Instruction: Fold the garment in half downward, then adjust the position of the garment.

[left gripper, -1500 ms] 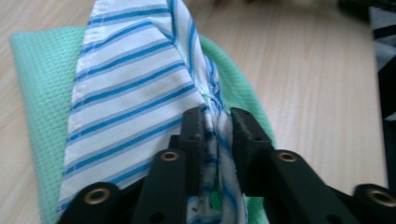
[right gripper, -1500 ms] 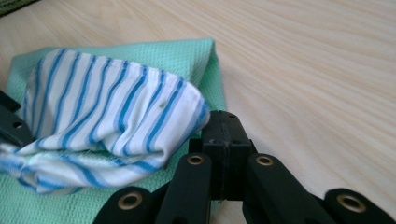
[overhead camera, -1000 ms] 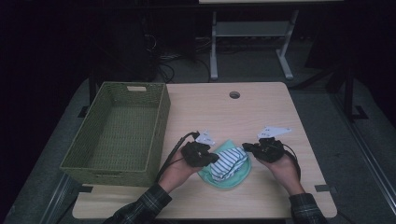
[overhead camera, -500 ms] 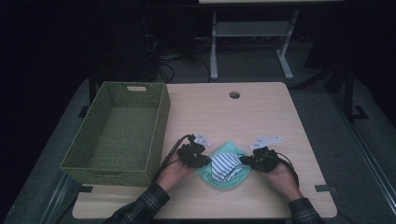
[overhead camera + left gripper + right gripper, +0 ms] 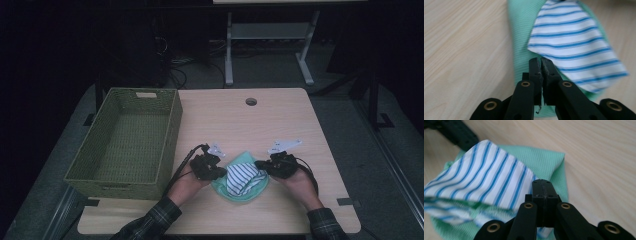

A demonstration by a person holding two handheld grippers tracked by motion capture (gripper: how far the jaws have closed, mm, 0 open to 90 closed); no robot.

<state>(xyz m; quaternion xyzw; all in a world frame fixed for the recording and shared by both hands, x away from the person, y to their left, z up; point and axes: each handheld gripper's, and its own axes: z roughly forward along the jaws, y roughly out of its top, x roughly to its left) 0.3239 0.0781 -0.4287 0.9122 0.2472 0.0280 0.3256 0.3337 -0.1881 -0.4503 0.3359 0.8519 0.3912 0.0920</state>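
Nearest the person, the two plaid sleeves come in from the bottom of the high view, each hand carrying a gripper down at the cloth. The left gripper [image 5: 214,172] has its jaws pinched together on the edge of the striped cloth [image 5: 576,47], at the corner where the white and blue stripes lie over the green cloth [image 5: 520,35]; its jaws have just been closing, with fabric between them. The right gripper [image 5: 261,165] is clamped tight on the opposite edge of the striped cloth, its jaws fully together on the hem.

The cloths lie near the front middle of the wooden surface [image 5: 280,120], the striped one folded loosely on top of the green one. Both look thin, light and limp: they will sag and slide over each other, so corners and hems are the sound places to grip, taking only the layer wanted.

Farther off, the woven green basket [image 5: 172,120] stands empty at the surface's left side
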